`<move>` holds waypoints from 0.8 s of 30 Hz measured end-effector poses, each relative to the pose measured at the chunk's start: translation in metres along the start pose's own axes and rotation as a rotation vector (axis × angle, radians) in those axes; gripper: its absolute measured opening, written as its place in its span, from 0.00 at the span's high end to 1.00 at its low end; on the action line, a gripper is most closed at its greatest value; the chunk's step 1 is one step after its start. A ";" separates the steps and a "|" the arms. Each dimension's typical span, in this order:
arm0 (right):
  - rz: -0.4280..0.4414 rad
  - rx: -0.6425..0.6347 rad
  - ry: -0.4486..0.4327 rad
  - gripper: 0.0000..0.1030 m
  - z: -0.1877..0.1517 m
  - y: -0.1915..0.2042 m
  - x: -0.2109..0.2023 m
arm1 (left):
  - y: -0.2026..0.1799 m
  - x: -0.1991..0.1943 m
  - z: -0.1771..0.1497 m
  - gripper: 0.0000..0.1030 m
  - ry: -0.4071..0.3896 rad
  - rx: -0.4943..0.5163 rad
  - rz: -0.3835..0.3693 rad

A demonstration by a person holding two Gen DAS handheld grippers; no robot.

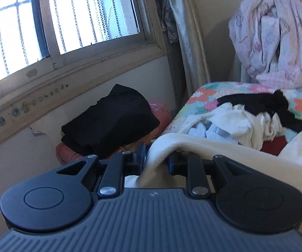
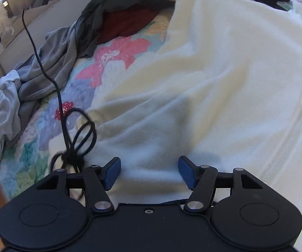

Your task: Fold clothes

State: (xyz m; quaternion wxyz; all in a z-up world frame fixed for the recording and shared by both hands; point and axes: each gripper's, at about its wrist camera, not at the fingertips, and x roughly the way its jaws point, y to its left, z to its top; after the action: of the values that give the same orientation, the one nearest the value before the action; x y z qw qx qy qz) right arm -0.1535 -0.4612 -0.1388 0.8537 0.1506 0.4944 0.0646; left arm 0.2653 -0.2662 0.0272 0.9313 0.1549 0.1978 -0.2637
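- The left gripper (image 1: 156,159) sat nearest the lens, its blue-padded fingers closed on an edge of the cream fleece garment (image 1: 224,153), which was lifted clear of the bed.
- From that clamp the fleece ran rightward as a raised fold and hung down between the fingers toward the camera.
- The right gripper (image 2: 150,173) was held low, close over the same cream fleece garment (image 2: 224,73); its blue pads (image 2: 113,173) stood apart with nothing between them.
- In the right wrist view the fleece lay spread across the flowered bedspread (image 2: 117,52), its long axis running from near the gripper toward the upper right.
- A black cable (image 2: 75,134) was looped and knotted just left of the right gripper.
- A grey garment (image 2: 52,63) and a dark red garment (image 2: 127,21) lay bunched beyond the fleece.
- A folded black garment (image 1: 111,121) rested below the window (image 1: 66,16).
- A pink printed cloth (image 1: 277,35) hung behind the bed; its printing could not be read.
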 end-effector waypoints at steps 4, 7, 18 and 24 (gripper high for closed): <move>-0.098 -0.017 -0.146 0.33 0.030 0.018 -0.027 | -0.007 -0.008 -0.014 0.65 -0.027 -0.102 0.005; -0.162 -0.038 -0.209 0.29 0.054 0.026 -0.029 | -0.012 -0.012 -0.029 0.68 -0.080 -0.268 -0.029; -0.197 -0.025 -0.265 0.29 0.099 0.034 -0.016 | -0.038 -0.036 -0.044 0.81 -0.181 -0.552 -0.264; -0.224 0.021 -0.304 0.29 0.104 0.029 -0.023 | -0.080 -0.052 -0.025 0.83 -0.228 -0.509 -0.323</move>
State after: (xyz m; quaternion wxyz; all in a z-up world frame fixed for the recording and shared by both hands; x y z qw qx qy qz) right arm -0.0735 -0.4594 -0.0622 0.9188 0.1114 0.3740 -0.0596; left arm 0.1732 -0.2995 0.0138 0.9024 -0.1468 0.1735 -0.3660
